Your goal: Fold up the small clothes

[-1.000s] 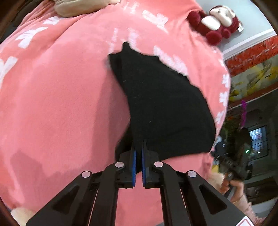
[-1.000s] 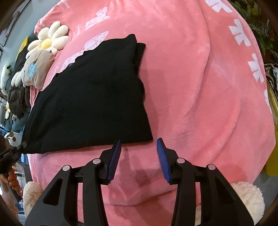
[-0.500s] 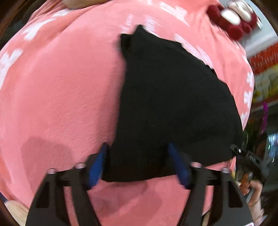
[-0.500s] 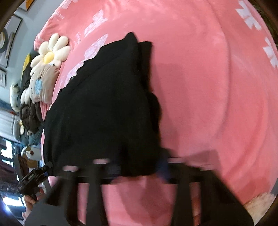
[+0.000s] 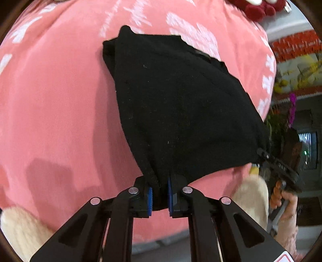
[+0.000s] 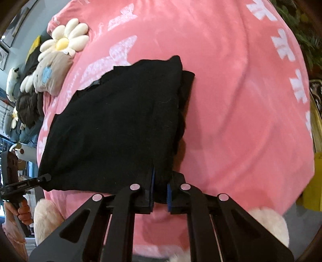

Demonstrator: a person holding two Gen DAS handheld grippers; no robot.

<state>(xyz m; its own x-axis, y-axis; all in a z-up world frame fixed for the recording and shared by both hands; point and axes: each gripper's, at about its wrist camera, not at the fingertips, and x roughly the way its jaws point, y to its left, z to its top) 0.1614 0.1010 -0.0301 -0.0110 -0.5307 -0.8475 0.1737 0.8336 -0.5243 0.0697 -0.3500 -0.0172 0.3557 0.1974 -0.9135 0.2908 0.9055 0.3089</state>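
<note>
Black garment (image 5: 181,104), already folded into a rough rectangle, lay on the pink plush blanket (image 5: 50,100); it filled the centre of the left wrist view and the centre-left of the right wrist view (image 6: 112,129). A second layer edge showed along its far side, so several thicknesses were stacked.

Handling, as judged: knit or fleece cloth, soft and limp, light, no stiffness of its own; lint specks on the surface suggested a matte, grippy fabric rather than a slippery one. Not fragile. It would likely sag between two held points, so hold should be at the two near corners, pinching all layers together to keep the fold from slipping apart.

Left gripper (image 5: 160,194), lower centre of its frame: jaws closing, blue pads pinching the near corner of the garment. Right gripper (image 6: 160,192), lower centre of its frame: pressed together on the other near corner, cloth bunched between the pads. The near hem ran stretched between the two.

Each gripper also appeared at the edge of the other's view, with a hand (image 5: 283,199) on the handle at lower right.

Surroundings: daisy-shaped cushion (image 6: 60,44) upper left of the right view; red plush toy (image 5: 259,8) top right of the left view.

Writing: white motifs on the blanket, not legible. Small dark tab at the garment's far edge, unreadable.
</note>
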